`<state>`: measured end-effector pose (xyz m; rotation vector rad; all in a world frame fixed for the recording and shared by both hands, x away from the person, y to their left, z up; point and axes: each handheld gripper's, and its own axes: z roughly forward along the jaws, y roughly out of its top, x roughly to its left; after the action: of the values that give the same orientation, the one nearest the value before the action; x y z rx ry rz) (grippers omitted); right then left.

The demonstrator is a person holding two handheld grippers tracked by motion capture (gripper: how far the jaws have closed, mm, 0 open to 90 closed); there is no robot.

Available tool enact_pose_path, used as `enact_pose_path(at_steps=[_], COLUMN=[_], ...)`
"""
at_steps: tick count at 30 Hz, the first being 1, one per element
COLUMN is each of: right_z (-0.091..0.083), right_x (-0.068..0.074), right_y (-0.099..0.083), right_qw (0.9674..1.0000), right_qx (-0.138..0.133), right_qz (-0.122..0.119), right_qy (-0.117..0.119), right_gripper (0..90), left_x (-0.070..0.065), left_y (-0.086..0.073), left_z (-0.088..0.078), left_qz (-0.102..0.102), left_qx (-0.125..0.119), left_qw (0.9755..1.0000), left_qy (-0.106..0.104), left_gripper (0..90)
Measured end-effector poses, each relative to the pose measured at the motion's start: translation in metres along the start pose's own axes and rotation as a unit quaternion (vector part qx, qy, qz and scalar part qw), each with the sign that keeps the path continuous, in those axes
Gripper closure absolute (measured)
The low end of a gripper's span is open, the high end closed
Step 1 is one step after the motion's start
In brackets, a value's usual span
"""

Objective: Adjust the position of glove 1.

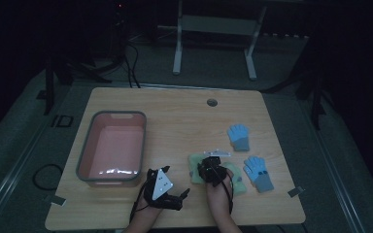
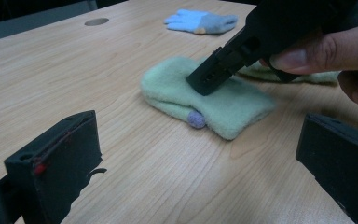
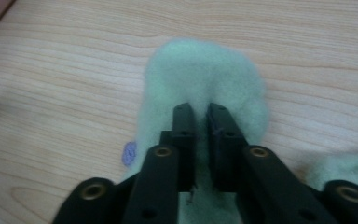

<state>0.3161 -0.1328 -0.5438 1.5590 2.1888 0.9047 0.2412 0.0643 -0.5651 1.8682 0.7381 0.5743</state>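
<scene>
A pale green mitten (image 1: pixel 193 163) (image 2: pixel 223 107) (image 3: pixel 200 70) lies flat on the wooden table near its front edge, with a small purple spot (image 3: pixel 129 153) on one side. My right gripper (image 1: pixel 208 165) (image 3: pixel 201 109) (image 2: pixel 209 79) points down onto it; the jaws stand a narrow slit apart, tips resting on the fleece with no fold pinched between them. A second green mitten (image 1: pixel 239 183) (image 3: pixel 349 168) lies just to its right, partly under the hand. My left gripper (image 1: pixel 177 180) (image 2: pixel 191 154) rests low to the left, jaws wide open and empty, facing the mitten.
A pink bin (image 1: pixel 90 145) with a grey rim stands empty at the table's left. Two blue gloves (image 1: pixel 239 137) (image 1: pixel 259 173) lie at the right. A cable hole (image 1: pixel 212 102) sits at the back edge. A desk frame stands on the floor beyond.
</scene>
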Motion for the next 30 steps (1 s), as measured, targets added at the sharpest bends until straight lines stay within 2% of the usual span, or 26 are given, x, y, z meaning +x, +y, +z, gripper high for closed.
enact_pose_path(at_steps=[2,3,4,7,9,11,13,18,20,26,30], right_z=[0.000,-0.001,-0.001,-0.007,-0.013,-0.022,-0.023,-0.030,-0.032,-0.045,-0.055], right_x=[0.001,0.000,0.000,0.001,0.000,-0.006,-0.008,-0.023,-0.029,-0.051,-0.068], right_y=[0.001,0.003,0.003,0.010,0.018,0.030,0.032,0.039,0.040,0.032,0.024], right_qw=[1.0000,0.9998,0.9998,0.9992,0.9986,0.9972,0.9969,0.9952,0.9941,0.9877,0.9836], right_qx=[0.000,0.000,0.000,-0.008,-0.018,-0.024,-0.023,-0.012,-0.007,0.007,0.018], right_qz=[-0.010,-0.016,-0.016,-0.038,-0.046,-0.064,-0.069,-0.082,-0.093,-0.144,-0.163], right_qy=[0.000,0.008,0.008,0.004,0.018,0.031,0.029,0.053,0.055,0.059,0.075], right_gripper=[72.5,66.9,66.9,62.8,60.2,59.9,59.9,61.0,60.7,60.5,60.7], left_x=[0.000,0.000,0.001,0.001,0.001,0.001,0.000,0.000,0.000,0.000,0.000], left_y=[0.000,0.000,0.000,0.000,0.000,0.000,0.000,0.000,0.000,0.000,0.000], left_z=[0.000,0.000,0.000,0.000,0.000,0.000,0.000,0.000,0.000,0.000,0.001], left_qz=[-0.001,-0.003,-0.004,-0.006,-0.007,-0.005,-0.003,-0.002,-0.001,0.001,-0.001], left_qx=[0.000,0.000,-0.001,0.001,0.000,0.000,0.001,0.000,0.001,0.002,0.002], left_qw=[1.0000,1.0000,1.0000,1.0000,1.0000,1.0000,1.0000,1.0000,1.0000,1.0000,1.0000], left_qy=[-0.001,-0.001,-0.002,-0.003,-0.002,-0.001,-0.001,0.001,0.001,0.000,0.000], left_gripper=[0.1,0.1,0.1,0.1,0.1,0.1,0.1,0.1,0.1,0.1,0.1])
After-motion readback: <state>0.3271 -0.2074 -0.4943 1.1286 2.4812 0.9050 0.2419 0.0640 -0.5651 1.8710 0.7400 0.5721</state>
